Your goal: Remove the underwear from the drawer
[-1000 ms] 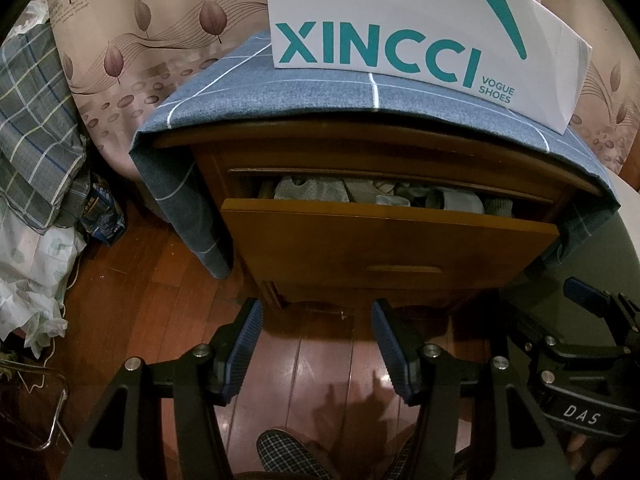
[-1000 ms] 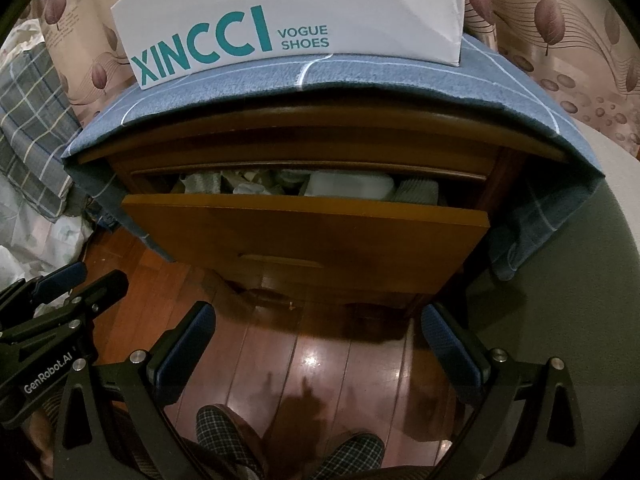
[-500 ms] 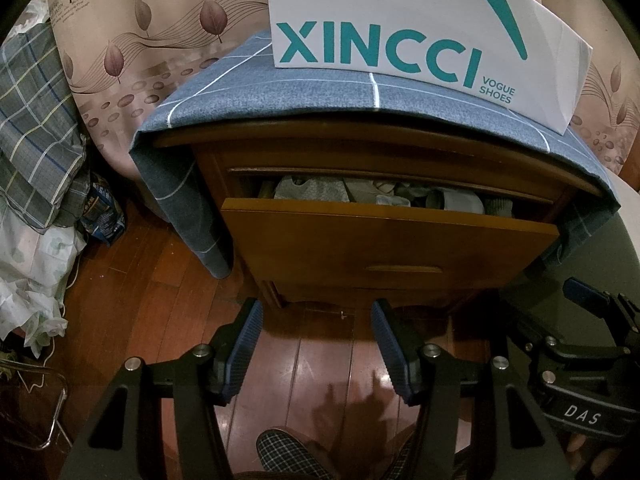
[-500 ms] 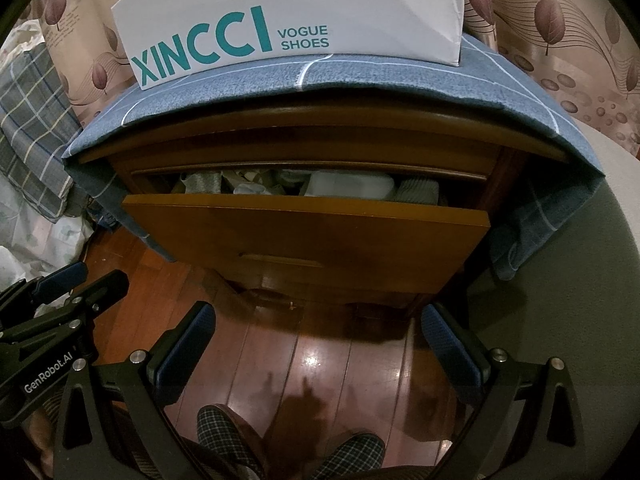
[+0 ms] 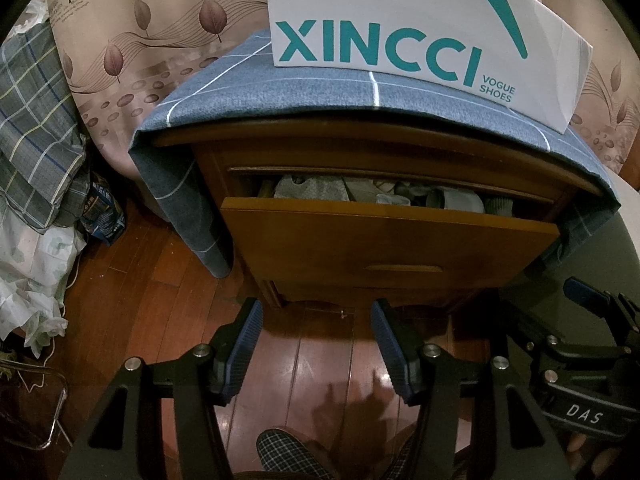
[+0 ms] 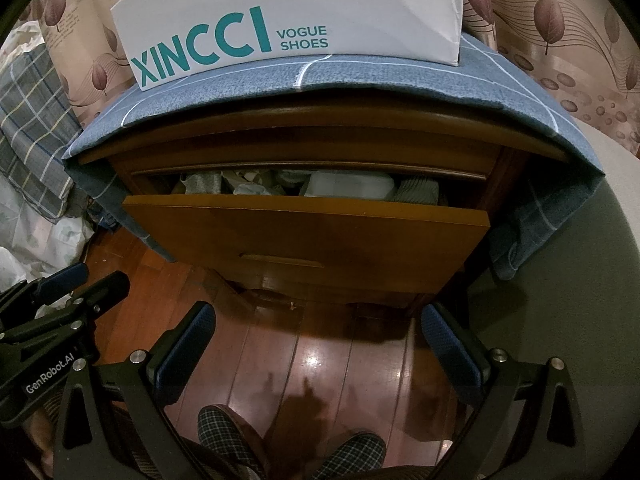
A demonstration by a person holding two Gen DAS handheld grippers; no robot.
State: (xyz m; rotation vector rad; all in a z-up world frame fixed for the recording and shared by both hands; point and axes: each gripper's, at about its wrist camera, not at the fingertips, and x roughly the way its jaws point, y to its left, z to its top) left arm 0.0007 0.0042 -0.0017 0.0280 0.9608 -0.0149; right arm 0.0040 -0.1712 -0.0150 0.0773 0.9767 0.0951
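Note:
A wooden nightstand has its top drawer [image 5: 384,236] [image 6: 308,232] pulled partly out. Grey and white folded underwear and socks [image 5: 312,190] [image 6: 348,186] lie inside, mostly hidden by the drawer front. My left gripper [image 5: 316,324] is open and empty, held above the floor in front of the drawer. My right gripper [image 6: 318,330] is open wider, also empty, in front of the drawer. Each gripper shows at the edge of the other's view: the right one in the left wrist view [image 5: 580,344], the left one in the right wrist view [image 6: 60,300].
A blue checked cloth [image 5: 320,96] covers the nightstand top, with a white XINCCI shoe box [image 5: 420,28] on it. Plaid bedding and bags [image 5: 36,128] pile at the left. A grey rounded surface [image 6: 580,300] is at the right. Slippered feet [image 6: 224,428] stand on the wooden floor.

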